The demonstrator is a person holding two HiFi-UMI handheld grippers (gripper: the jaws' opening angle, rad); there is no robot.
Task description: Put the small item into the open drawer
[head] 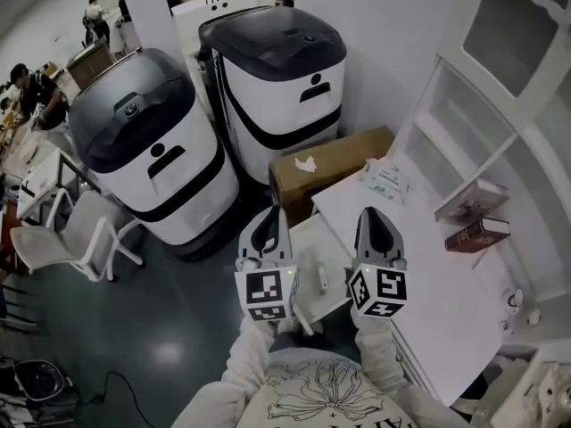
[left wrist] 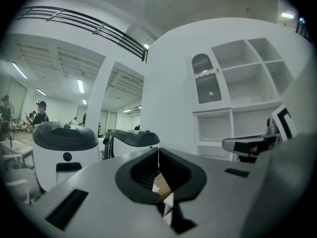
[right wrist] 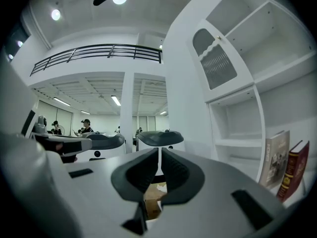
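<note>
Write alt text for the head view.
Two hand-held tools, the left tool and right tool, both shut and empty, flank an open drawer holding a small green item. A white desk with two books stands right, two white-and-black machines left.

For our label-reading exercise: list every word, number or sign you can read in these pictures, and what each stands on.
Nothing can be read with certainty.
Left marker cube and right marker cube: square patterns only, no words.
Red book: cover print too small.
Packet on the white desk: print blurred.
Shirt: lettering cut off at the picture's edge.
</note>
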